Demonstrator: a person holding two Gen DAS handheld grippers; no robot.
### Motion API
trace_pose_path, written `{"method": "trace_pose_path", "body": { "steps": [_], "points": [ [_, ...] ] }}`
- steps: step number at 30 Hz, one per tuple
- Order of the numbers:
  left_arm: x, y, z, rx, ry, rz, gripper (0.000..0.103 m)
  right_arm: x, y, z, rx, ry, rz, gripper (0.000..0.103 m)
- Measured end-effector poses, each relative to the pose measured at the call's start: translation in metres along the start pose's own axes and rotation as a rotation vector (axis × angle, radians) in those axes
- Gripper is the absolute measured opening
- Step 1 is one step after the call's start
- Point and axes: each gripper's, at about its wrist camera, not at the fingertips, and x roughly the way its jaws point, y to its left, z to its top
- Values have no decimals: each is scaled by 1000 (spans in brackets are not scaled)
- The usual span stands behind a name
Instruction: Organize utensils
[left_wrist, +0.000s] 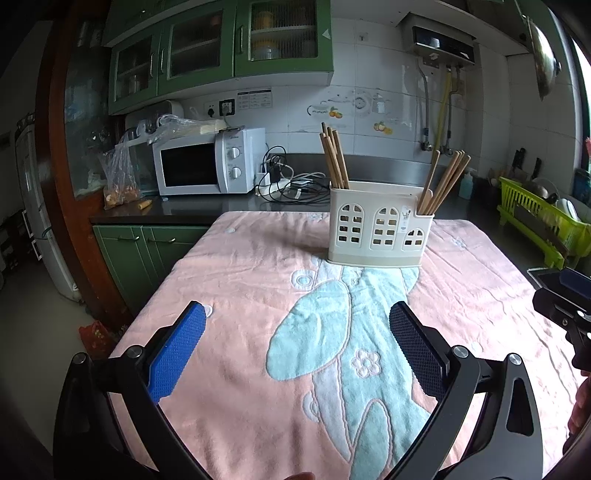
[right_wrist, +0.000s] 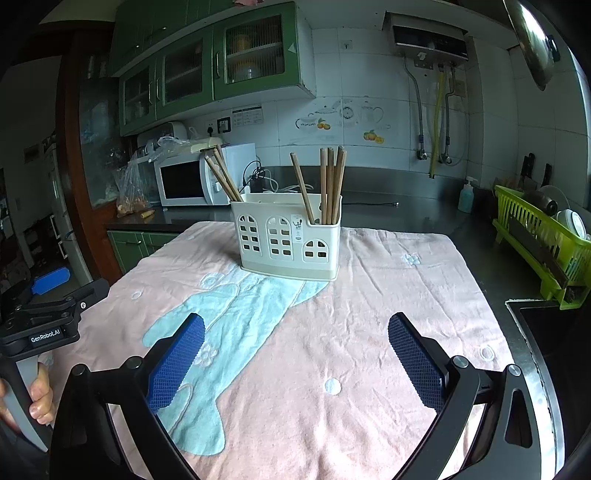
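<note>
i see one cream holder (left_wrist: 378, 230) with three compartments standing upright on the far half of the pink towel (left_wrist: 240, 266), and all the chopsticks are in it: a bunch of about four (left_wrist: 334, 158) in the left end compartment and about five (left_wrist: 445, 181) in the right one, the middle looking empty. my left gripper (left_wrist: 297, 347) and right gripper (right_wrist: 295, 349) both hover over the near towel, jaws spread wide, holding nothing.

Chopstick (right_wrist: 328, 184) lower ends hidden inside holder (right_wrist: 288, 240).
</note>
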Motion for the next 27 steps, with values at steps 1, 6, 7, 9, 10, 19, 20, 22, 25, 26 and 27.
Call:
{"method": "trace_pose_path", "body": {
  "steps": [1, 6, 7, 9, 10, 19, 20, 22, 25, 26, 27],
  "points": [
    [0, -1, 0, 4, 1, -1, 98, 0, 0, 0, 1, 0, 3, 96],
    [0, -2, 0, 9, -1, -4, 98, 0, 0, 0, 1, 1, -1, 96],
    [0, -2, 0, 11, 0, -3, 98, 0, 0, 0, 1, 1, -2, 96],
    [0, -2, 0, 12, 1, -3, 98, 0, 0, 0, 1, 2, 0, 96],
    [0, -2, 0, 11, 0, -3, 98, -1, 0, 1, 2, 1, -2, 96],
    [0, -3, 0, 13, 1, -5, 98, -1, 0, 0, 0, 2, -2, 96],
    [0, -3, 1, 13, 0, -5, 98, -1, 0, 1, -1, 2, -1, 96],
    [0, -3, 0, 14, 0, -5, 98, -2, 0, 1, -1, 0, 0, 96],
    [0, -4, 1, 14, -1, -7, 98, -3, 0, 2, 0, -3, 0, 96],
    [0, -4, 0, 14, -2, -7, 98, -3, 0, 2, 0, -6, -1, 96],
    [0, -4, 0, 13, -2, -8, 98, -3, 1, 2, 0, -6, 0, 96]
  ]
}}
